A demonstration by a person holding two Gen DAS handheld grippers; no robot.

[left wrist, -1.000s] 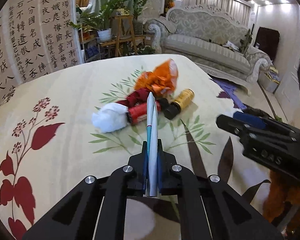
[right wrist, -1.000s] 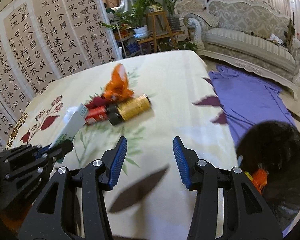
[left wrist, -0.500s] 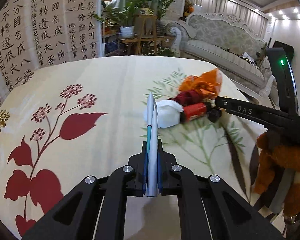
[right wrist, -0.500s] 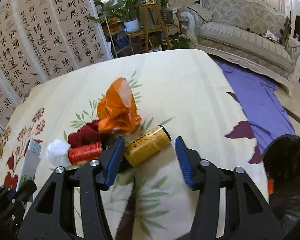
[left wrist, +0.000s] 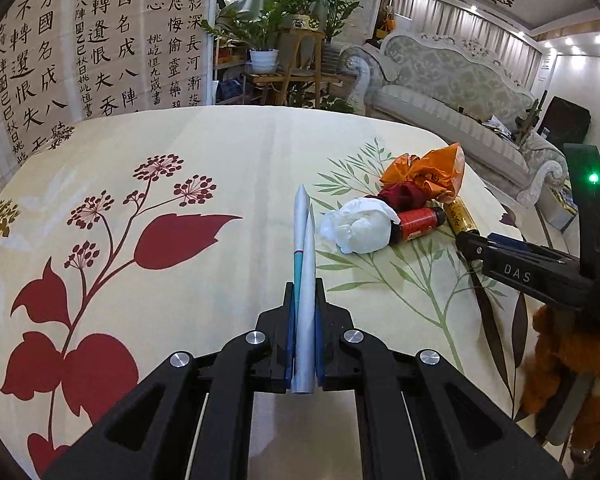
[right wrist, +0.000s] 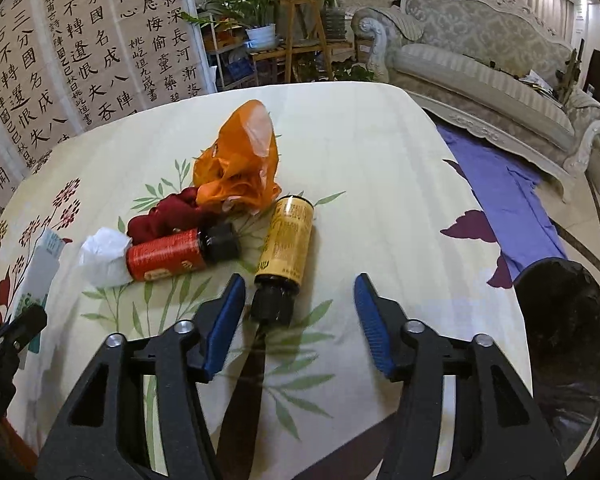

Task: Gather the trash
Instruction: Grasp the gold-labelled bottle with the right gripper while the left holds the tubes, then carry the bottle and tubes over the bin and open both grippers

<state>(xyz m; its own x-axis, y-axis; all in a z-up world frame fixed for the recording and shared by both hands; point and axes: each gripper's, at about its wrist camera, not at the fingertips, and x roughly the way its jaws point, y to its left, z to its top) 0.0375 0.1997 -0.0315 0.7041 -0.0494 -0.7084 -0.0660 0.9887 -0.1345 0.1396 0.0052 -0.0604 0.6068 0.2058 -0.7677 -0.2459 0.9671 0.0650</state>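
Note:
My left gripper [left wrist: 303, 300] is shut on a flat grey and teal packet [left wrist: 305, 248], held edge-on above the table. My right gripper [right wrist: 300, 304] is open just in front of a gold bottle [right wrist: 288, 236] with a black cap, which lies between its fingers' line. Next to it lie a red bottle [right wrist: 164, 260], a white tissue wad [right wrist: 104, 256], a dark red cloth [right wrist: 168, 212] and an orange plastic bag [right wrist: 240, 164]. The same pile shows in the left wrist view, with the tissue [left wrist: 358, 228] nearest.
The table has a cream floral cloth [left wrist: 140, 200]. A black trash bag [right wrist: 564, 328] stands open by the table's right edge. A purple cloth [right wrist: 508, 196] lies on the floor. A sofa [right wrist: 480, 60] and plant stand [right wrist: 304, 32] are behind. The right gripper [left wrist: 520, 272] shows at the left view's right.
My right gripper has come closer to the gold bottle, which now lies near its fingertips. My left gripper has swung left with the packet, so the pile sits further right in its view.

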